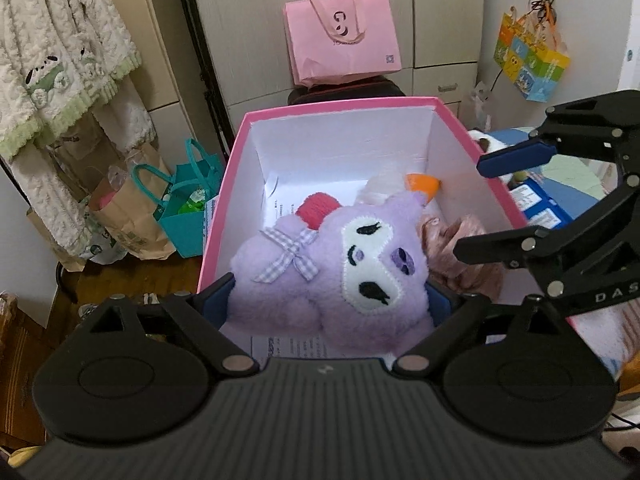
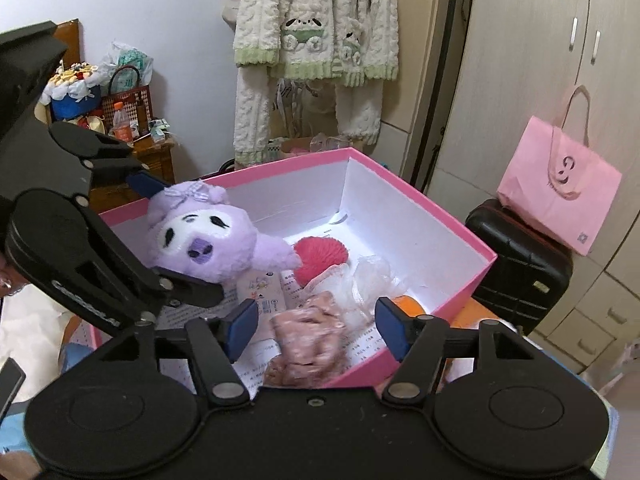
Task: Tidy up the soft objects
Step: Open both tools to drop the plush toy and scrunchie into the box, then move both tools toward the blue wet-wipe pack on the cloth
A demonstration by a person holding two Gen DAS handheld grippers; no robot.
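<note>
Clamping the purple plush [image 1: 320, 264], left tool [image 1: 332, 300] overhangs the box [image 1: 340, 105]; right tool [image 2: 316, 330] gapes.

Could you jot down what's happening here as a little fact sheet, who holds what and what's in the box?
left claw: shut on the purple plush toy, held over the pink box
right claw: open, holding nothing, over the near edge of the box
already in box: red yarn ball, brownish-pink fuzzy item, pale gauzy item, orange object, printed paper sheets
box lining: white
plush: purple, with a white face and a gingham bow
</note>
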